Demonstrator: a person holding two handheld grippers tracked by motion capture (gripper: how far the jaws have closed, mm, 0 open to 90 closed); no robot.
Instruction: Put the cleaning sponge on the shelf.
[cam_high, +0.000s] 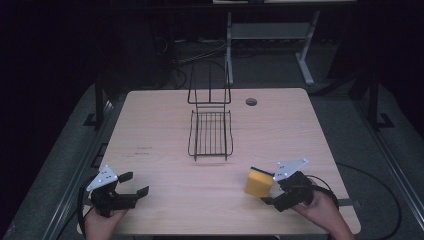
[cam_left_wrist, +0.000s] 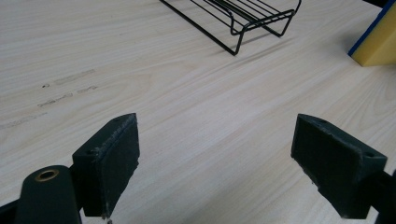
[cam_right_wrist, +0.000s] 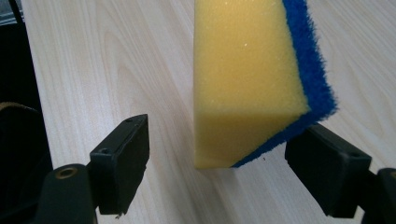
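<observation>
A yellow sponge (cam_high: 258, 183) with a blue scouring face (cam_right_wrist: 306, 56) stands on its edge on the wooden table (cam_high: 150, 125), near the front right. My right gripper (cam_high: 270, 193) is open around the sponge's near corner (cam_right_wrist: 243, 93). Its left jaw stands apart from the yellow side. Its right jaw sits close under the blue corner. My left gripper (cam_high: 137, 183) is open at the front left, low over bare wood, with nothing between its fingers (cam_left_wrist: 112, 154). The sponge (cam_left_wrist: 378, 42) shows at the far right of the left gripper view.
A black wire rack (cam_high: 210, 132) with a raised back frame stands at the table's middle, and its near end (cam_left_wrist: 243, 21) appears in the left gripper view. A cable hole (cam_high: 251, 102) lies at the back. Faint marks (cam_left_wrist: 70, 88) stain the wood. The surroundings are dark.
</observation>
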